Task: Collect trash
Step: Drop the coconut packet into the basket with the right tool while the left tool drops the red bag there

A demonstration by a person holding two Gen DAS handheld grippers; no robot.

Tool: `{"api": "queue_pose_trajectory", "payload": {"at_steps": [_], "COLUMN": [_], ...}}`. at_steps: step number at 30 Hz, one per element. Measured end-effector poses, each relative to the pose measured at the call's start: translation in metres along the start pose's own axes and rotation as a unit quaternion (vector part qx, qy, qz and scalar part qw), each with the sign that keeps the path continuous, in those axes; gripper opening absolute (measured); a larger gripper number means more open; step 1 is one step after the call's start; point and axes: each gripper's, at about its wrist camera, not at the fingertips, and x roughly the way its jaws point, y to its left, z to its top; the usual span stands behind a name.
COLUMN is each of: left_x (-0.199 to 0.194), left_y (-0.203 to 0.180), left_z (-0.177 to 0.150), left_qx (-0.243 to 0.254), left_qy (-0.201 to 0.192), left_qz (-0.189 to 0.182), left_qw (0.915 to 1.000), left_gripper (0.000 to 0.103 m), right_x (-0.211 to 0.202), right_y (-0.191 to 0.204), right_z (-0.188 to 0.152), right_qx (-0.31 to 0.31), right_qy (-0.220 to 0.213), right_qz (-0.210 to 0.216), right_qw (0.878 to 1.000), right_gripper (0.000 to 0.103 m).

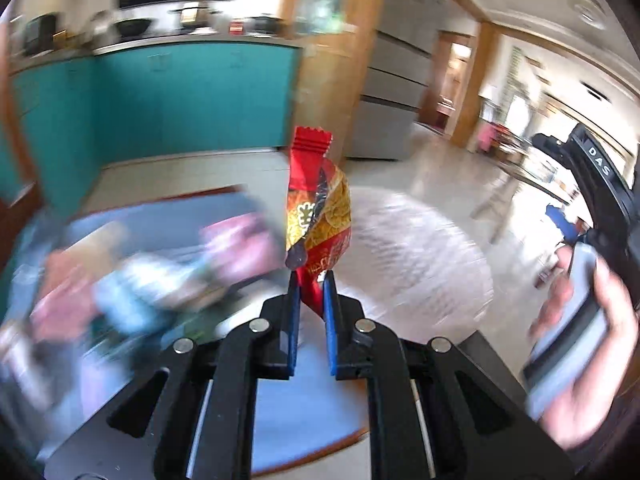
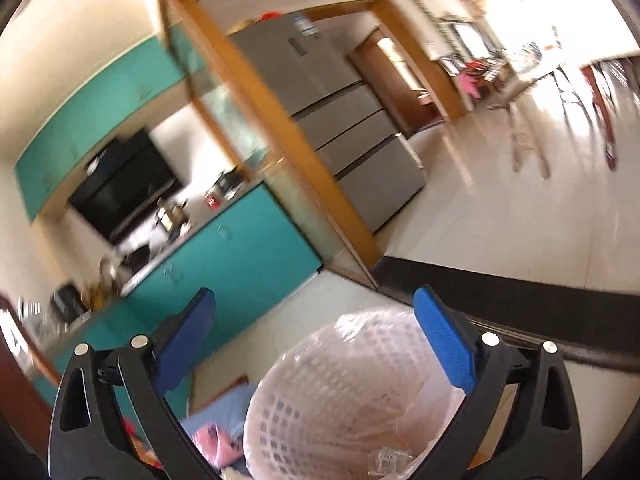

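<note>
My left gripper is shut on a red and gold snack wrapper, which stands up from the blue pads. Behind the wrapper, to its right, blurs a white mesh trash basket lined with a clear bag. In the right wrist view the same basket sits below and between the fingers of my right gripper, which is open and holds nothing. A small clear scrap lies inside the basket. At the right of the left wrist view a hand holds the other gripper's black body.
A blue-covered table at the left carries blurred pink and pale wrappers. Teal cabinets and a wooden post stand behind, with a grey fridge further right. A dark table edge runs beside the basket. Pale floor tiles stretch away.
</note>
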Motion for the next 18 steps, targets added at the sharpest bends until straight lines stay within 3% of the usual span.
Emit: {"api": "queue_pose_trajectory", "payload": {"at_steps": [3, 5, 8, 10, 13, 16, 18], "left_x": [0.048, 0.069, 0.07, 0.048, 0.0, -0.052, -0.077], "left_y": [-0.056, -0.069, -0.053, -0.027, 0.014, 0.058, 0.088], "left_z": [0.029, 0.031, 0.022, 0.012, -0.004, -0.021, -0.034], "left_qx": [0.028, 0.034, 0.01, -0.008, 0.007, 0.006, -0.014], "left_qy": [0.019, 0.041, 0.037, 0.035, 0.01, -0.005, -0.012], "left_qz": [-0.046, -0.038, 0.008, 0.028, 0.093, 0.164, 0.197], "left_qw": [0.9984, 0.9979, 0.9992, 0.9989, 0.9956, 0.9865, 0.9802], "left_gripper": [0.022, 0.081, 0.083, 0.087, 0.095, 0.099, 0.099], "right_x": [0.003, 0.004, 0.013, 0.016, 0.023, 0.028, 0.026], "right_y": [-0.006, -0.009, -0.01, -0.004, 0.014, 0.046, 0.074], "right_z": [0.01, 0.011, 0.011, 0.009, 0.0, -0.022, -0.047], "right_qx": [0.018, 0.017, 0.012, -0.002, -0.044, -0.11, -0.184], "right_qy": [-0.004, 0.006, 0.026, 0.04, 0.075, 0.12, 0.151], "right_qz": [0.002, 0.009, 0.017, 0.026, 0.048, 0.083, 0.106], "right_qw": [1.0, 1.0, 0.999, 0.999, 0.995, 0.983, 0.965], "right_gripper": [0.097, 0.097, 0.097, 0.097, 0.097, 0.097, 0.097]}}
